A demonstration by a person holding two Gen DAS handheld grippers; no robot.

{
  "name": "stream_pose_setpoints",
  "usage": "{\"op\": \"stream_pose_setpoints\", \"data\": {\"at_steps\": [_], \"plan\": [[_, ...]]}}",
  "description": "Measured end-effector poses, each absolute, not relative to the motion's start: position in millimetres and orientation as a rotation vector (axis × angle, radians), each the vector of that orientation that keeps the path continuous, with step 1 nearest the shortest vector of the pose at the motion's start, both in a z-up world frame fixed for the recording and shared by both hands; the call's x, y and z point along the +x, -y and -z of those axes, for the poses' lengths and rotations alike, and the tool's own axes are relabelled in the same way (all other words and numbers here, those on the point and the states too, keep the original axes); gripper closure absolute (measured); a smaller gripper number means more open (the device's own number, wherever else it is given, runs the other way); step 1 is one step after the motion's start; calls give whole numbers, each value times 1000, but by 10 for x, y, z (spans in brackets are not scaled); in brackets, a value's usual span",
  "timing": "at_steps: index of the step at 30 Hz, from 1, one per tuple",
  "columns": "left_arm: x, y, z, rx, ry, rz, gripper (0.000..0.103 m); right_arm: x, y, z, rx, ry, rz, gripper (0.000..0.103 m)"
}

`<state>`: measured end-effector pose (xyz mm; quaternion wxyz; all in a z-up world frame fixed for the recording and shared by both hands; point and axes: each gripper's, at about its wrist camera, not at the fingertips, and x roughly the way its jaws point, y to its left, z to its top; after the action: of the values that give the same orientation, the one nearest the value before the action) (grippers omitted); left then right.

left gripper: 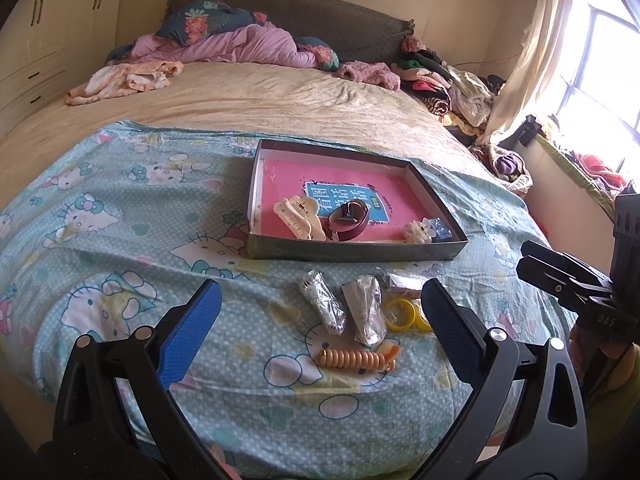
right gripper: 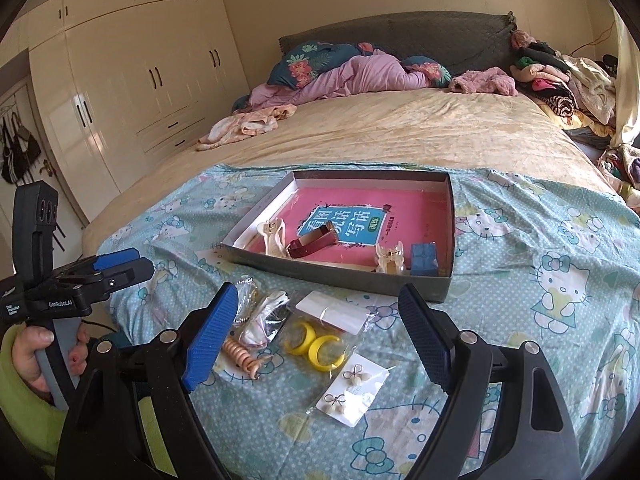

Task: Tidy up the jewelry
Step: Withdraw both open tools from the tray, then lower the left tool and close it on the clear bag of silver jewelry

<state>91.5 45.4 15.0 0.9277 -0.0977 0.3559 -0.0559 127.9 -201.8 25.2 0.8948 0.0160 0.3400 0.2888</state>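
A shallow grey box (left gripper: 352,250) (right gripper: 340,270) with a pink book inside lies on the Hello Kitty sheet. It holds a cream hair clip (left gripper: 298,216), a maroon strap (left gripper: 348,220) (right gripper: 312,242), a small cream clip (right gripper: 390,260) and a blue cube (right gripper: 423,260). In front lie two silvery packets (left gripper: 344,308), yellow hoop earrings (left gripper: 402,314) (right gripper: 316,340), a peach spiral tie (left gripper: 356,359) (right gripper: 242,354) and a card of bow earrings (right gripper: 352,392). My left gripper (left gripper: 320,308) is open above these items. My right gripper (right gripper: 316,316) is open above the hoops.
The bed beyond has a beige cover, pink bedding and clothes piles (left gripper: 440,80). A wardrobe (right gripper: 132,80) stands to the left. A window with a curtain (left gripper: 560,60) is on the right. The sheet (right gripper: 540,280) spreads right of the box.
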Motion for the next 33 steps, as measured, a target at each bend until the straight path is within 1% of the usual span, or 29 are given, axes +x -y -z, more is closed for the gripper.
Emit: {"op": "stream_pose_setpoints", "data": {"at_steps": [24, 26, 28, 29, 31, 33], "plan": [[877, -54, 326, -180, -860, 262, 11, 1305, 2054, 74, 29, -801, -590, 22], [885, -10, 366, -182, -870, 279, 18, 1327, 2065, 113, 35, -813, -586, 22], [900, 31, 410, -186, -883, 296, 38, 1343, 2073, 149, 41, -822, -584, 22], [914, 44, 436, -191, -891, 304, 44, 1350, 2076, 166, 42, -826, -582, 22], [938, 68, 487, -201, -908, 321, 63, 1363, 2082, 194, 44, -833, -582, 22], [972, 89, 537, -211, -923, 332, 75, 1377, 2086, 217, 45, -836, -581, 22]]}}
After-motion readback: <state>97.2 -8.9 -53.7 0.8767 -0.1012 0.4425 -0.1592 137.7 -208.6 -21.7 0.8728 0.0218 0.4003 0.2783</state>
